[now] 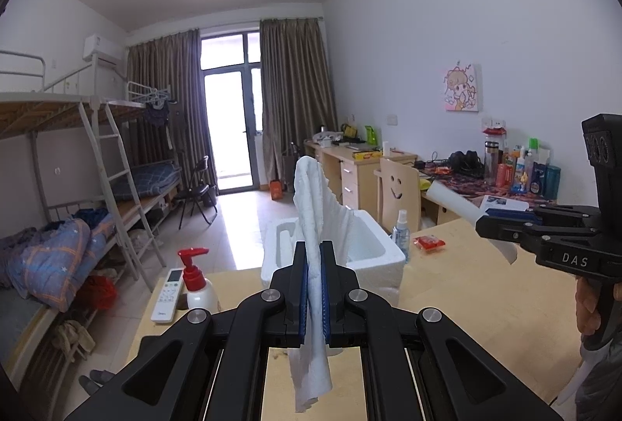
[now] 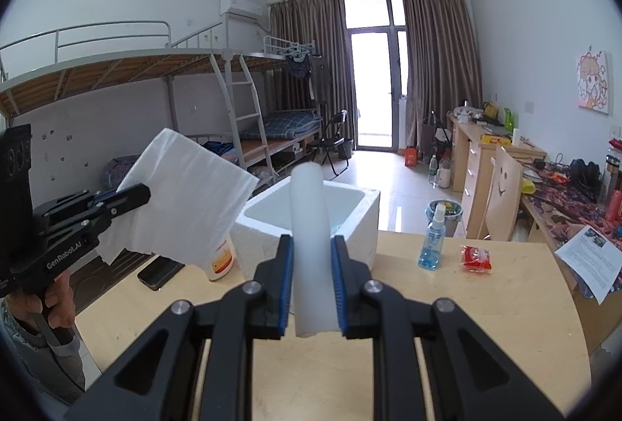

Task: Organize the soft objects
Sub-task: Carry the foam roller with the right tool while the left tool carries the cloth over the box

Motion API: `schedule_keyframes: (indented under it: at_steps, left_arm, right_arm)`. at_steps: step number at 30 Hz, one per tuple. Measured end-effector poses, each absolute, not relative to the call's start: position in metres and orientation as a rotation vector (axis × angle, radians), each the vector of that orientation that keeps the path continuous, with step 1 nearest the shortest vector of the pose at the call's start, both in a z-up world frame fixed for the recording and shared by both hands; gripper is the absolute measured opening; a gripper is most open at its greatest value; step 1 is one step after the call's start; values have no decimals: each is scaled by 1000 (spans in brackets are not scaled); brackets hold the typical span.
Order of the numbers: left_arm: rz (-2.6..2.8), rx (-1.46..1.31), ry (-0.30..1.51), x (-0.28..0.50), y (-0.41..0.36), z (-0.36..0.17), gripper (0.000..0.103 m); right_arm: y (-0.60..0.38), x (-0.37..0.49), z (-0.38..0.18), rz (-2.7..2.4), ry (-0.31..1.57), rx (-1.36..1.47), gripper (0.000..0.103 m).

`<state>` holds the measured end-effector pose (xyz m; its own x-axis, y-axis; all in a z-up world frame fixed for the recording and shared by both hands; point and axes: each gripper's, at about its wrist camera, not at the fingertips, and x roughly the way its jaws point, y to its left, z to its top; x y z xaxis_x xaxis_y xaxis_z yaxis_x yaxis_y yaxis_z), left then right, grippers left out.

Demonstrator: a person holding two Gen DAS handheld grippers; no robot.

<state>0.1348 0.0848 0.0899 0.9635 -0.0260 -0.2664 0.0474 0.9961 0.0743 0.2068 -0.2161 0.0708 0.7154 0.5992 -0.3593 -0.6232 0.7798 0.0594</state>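
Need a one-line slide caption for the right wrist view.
Right gripper clamps a white foam roll above the foam box; left gripper holds a white cloth beside it.

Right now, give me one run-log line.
left gripper: shut on white cloth | right gripper: shut on foam roll | foam box: ahead, open

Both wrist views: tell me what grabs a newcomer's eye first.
The left tongs pinch a white paper towel that stands up in front of the camera. The right tongs clamp a white foam roll. Just beyond both, a white foam box sits open on the wooden table.
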Motion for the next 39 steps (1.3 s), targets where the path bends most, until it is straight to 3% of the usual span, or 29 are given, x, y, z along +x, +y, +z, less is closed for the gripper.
schedule_keyframes:
  at_steps: [39]
  left_arm:
    - [-9, 61, 307, 197, 122, 90, 6]
  right_arm:
    - [-150, 276, 65, 668, 466, -165, 22]
